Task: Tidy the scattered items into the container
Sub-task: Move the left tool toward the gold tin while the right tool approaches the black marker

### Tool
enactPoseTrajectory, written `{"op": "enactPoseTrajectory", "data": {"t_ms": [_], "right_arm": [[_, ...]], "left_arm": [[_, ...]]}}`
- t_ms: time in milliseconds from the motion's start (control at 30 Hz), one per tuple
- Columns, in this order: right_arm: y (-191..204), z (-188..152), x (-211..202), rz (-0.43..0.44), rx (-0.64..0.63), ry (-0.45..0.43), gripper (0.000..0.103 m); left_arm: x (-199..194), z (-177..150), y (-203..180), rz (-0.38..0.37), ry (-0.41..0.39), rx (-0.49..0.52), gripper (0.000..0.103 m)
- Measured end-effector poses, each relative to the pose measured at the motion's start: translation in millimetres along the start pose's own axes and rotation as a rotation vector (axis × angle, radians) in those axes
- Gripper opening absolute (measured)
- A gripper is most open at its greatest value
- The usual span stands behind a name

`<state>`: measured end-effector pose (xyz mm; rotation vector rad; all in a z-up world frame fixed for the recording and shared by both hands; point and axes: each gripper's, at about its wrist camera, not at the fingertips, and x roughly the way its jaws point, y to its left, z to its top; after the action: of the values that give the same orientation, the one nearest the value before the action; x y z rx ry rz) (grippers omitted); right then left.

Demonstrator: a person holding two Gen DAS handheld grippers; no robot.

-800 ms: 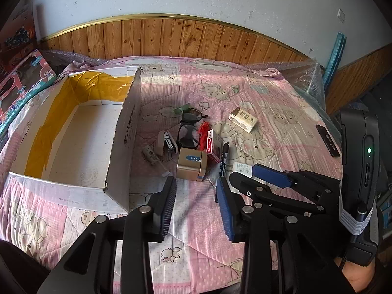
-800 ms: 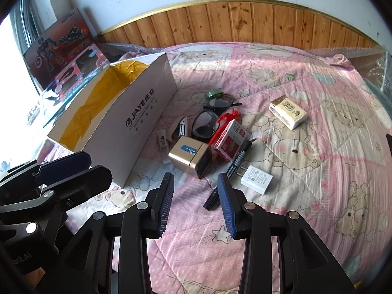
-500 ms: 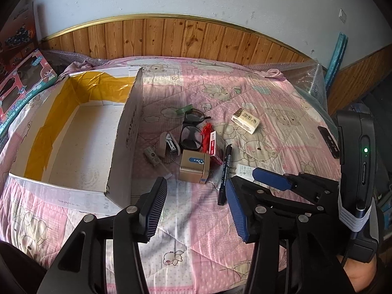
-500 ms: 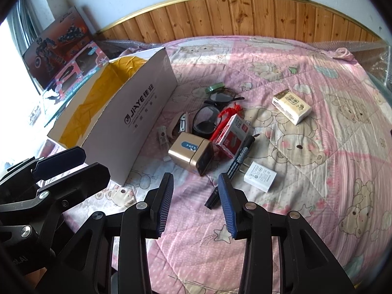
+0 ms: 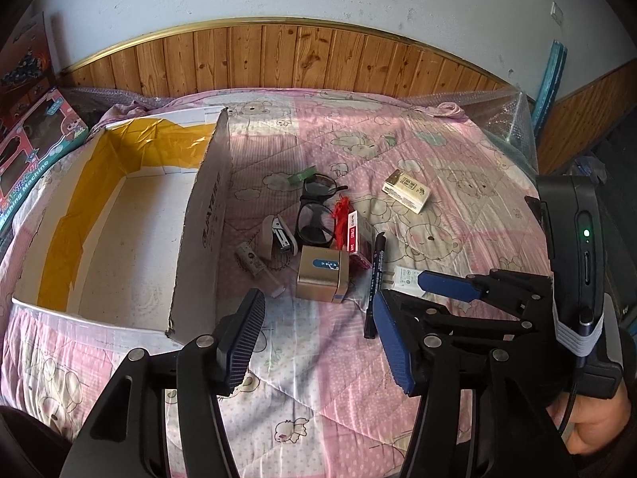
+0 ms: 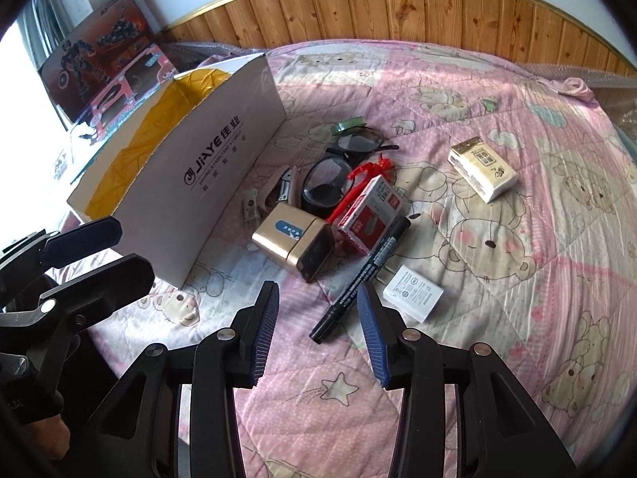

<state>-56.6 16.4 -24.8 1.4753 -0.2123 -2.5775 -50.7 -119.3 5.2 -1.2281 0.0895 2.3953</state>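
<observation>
Pink quilt (image 6: 497, 318) ahead: black marker (image 6: 362, 275) lies just beyond the empty, spread right gripper (image 6: 318, 330), its long axis running away rightward; the left gripper (image 5: 318, 338) is also spread, farther off.

- one white cardboard box (image 6: 207, 167), open on top
- one gold tin (image 6: 292, 241)
- one red-and-white staples box (image 6: 368, 215)
- one black marker (image 6: 360, 279)
- one small white charger block (image 6: 414, 292)
- one cream tissue pack (image 6: 481, 173)
- one pair of black-framed glasses (image 6: 338, 171)
- one stapler (image 5: 278, 233)
- one small tube thing (image 5: 254, 263), can't tell what exactly
- one red tasselled bit (image 6: 366, 177)
- one green roll (image 6: 348, 124), probably tape
- two toy boxes (image 6: 95, 63) by the wall
</observation>
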Motion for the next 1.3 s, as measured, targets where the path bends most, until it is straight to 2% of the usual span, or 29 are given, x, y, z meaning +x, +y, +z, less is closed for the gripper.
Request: {"op": "enactPoseTrajectory", "data": {"t_ms": [133, 300, 467, 633, 800, 933, 1000, 1067, 1133, 1200, 1267, 1300], "right_arm": [[-14, 9, 7, 0.023, -0.006, 0.017, 0.044], [-29, 13, 15, 0.084, 0.058, 0.039, 0.044], [-44, 15, 28, 0.098, 0.123, 0.054, 0.044], [-54, 14, 56, 0.099, 0.167, 0.116, 0.044], [-53, 21, 71, 0.085, 0.130, 0.102, 0.044], [-47, 23, 85, 0.079, 0.083, 0.133, 0.044], [-43, 24, 90, 0.052, 0.024, 0.153, 0.033], [-45, 25, 90, 0.036, -0.007, 0.177, 0.026], [-54, 25, 87, 0.011, -0.006, 0.186, 0.020], [-68, 26, 82, -0.027, 0.002, 0.181, 0.017], [-85, 26, 75, -0.033, 0.040, 0.176, 0.017], [-91, 25, 74, -0.048, 0.051, 0.177, 0.017]], "left_arm": [[11, 2, 3, 0.002, 0.019, -0.002, 0.059], [25, 4, 5, -0.007, 0.039, -0.018, 0.059], [45, 5, 3, -0.029, 0.067, -0.041, 0.059], [64, 9, -2, -0.034, 0.088, -0.040, 0.059], [82, 15, 5, -0.021, 0.099, -0.051, 0.065], [100, 18, 8, -0.018, 0.116, -0.054, 0.065], [110, 18, 11, -0.011, 0.128, -0.056, 0.065], [122, 14, 16, -0.006, 0.158, -0.078, 0.065], [127, 10, 21, -0.061, 0.168, -0.139, 0.067], [128, 3, 17, -0.154, 0.191, -0.164, 0.067], [122, -5, 2, -0.273, 0.213, -0.118, 0.067], [117, -8, -5, -0.289, 0.214, -0.079, 0.067]]}}
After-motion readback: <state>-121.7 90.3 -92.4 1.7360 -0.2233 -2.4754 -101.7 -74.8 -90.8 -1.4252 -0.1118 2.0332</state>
